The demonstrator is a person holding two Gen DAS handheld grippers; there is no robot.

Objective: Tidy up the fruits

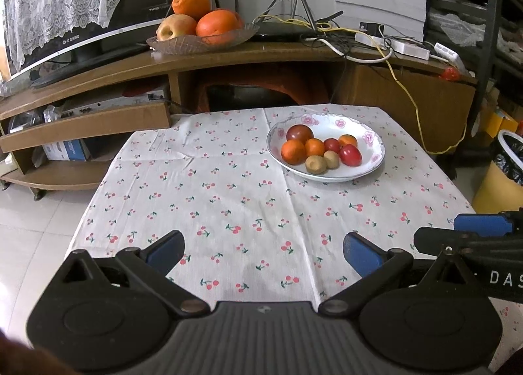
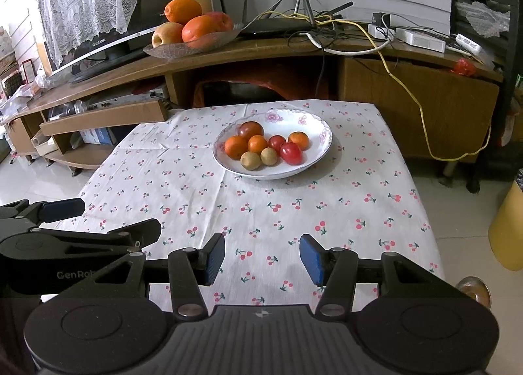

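Observation:
A white flowered plate [image 1: 372, 143] [image 2: 322, 136] stands at the far side of the cherry-print tablecloth [image 1: 248, 208] [image 2: 327, 208]. It holds several small fruits: oranges [image 1: 293, 151] [image 2: 235, 146], red tomatoes [image 1: 350, 155] [image 2: 291, 153], two kiwis [image 1: 316, 164] [image 2: 250, 160] and a dark red fruit [image 1: 299, 133] [image 2: 250, 129]. My left gripper [image 1: 263, 252] is open and empty over the near cloth. My right gripper [image 2: 262, 259] is open and empty beside it. Each gripper shows at the edge of the other's view.
A wooden TV stand [image 1: 278, 54] [image 2: 261, 48] lies behind the table with a glass dish [image 1: 199, 43] [image 2: 193, 44] of large oranges and apples, a router and cables. A yellow bin [image 1: 503, 178] [image 2: 508, 231] stands right of the table.

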